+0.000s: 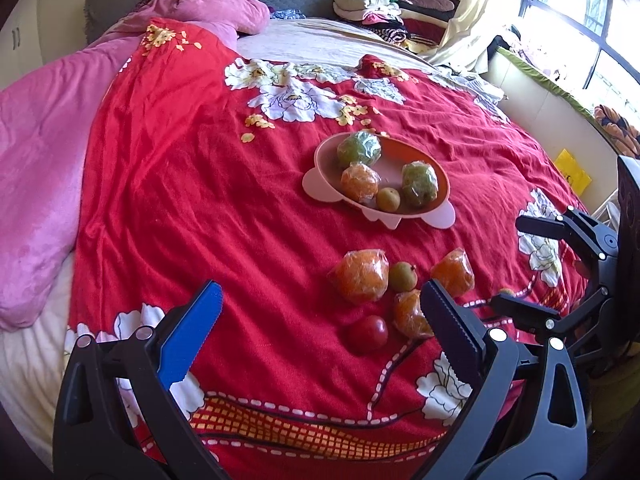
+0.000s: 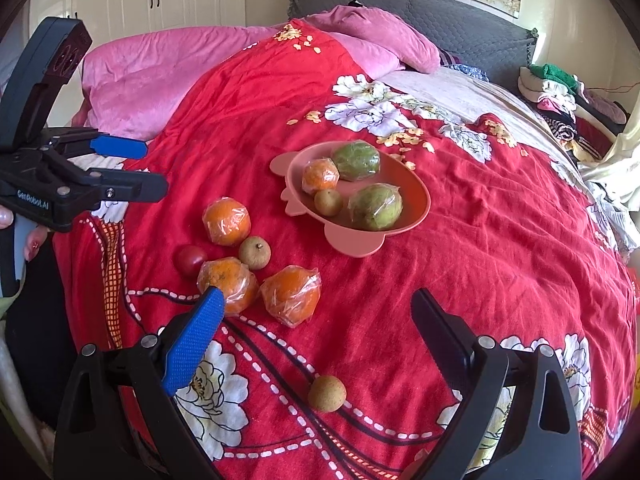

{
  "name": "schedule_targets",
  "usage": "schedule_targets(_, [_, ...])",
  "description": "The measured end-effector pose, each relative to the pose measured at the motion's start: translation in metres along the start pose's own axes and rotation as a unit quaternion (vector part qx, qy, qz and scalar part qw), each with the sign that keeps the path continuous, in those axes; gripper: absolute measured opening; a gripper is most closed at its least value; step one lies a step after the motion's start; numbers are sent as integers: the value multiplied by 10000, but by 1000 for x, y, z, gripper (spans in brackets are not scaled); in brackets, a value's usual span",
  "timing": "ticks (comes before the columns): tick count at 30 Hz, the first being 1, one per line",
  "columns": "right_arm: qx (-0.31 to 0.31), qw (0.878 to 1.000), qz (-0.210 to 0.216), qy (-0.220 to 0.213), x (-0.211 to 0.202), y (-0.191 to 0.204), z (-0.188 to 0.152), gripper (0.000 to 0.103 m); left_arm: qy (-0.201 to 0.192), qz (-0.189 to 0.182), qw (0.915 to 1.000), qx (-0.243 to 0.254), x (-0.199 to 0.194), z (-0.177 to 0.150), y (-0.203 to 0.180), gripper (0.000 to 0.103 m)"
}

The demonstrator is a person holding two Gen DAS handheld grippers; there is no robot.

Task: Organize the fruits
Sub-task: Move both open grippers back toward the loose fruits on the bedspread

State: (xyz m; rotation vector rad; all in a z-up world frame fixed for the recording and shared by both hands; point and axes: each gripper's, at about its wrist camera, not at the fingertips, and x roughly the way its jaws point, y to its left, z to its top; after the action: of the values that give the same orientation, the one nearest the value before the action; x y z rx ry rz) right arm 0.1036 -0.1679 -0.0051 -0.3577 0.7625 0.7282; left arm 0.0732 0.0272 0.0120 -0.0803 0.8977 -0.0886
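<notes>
A pink bowl on the red floral bedspread holds two wrapped green fruits, a wrapped orange and a small brown fruit. In front of it lie three wrapped oranges, a small brown fruit and a red tomato. Another small brown fruit lies alone, nearer my right gripper. My left gripper is open and empty, above the blanket before the loose fruits. My right gripper is open and empty; it also shows in the left wrist view.
A pink quilt is heaped on the left of the bed. Folded clothes are stacked at the far right by the grey headboard. A window and a yellow item are on the right.
</notes>
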Motion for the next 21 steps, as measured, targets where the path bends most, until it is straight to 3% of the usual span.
schedule_targets(21, [3,9999,-13,147,4,5,-9,94,258,-7,9988,410,7,-31,-19,93])
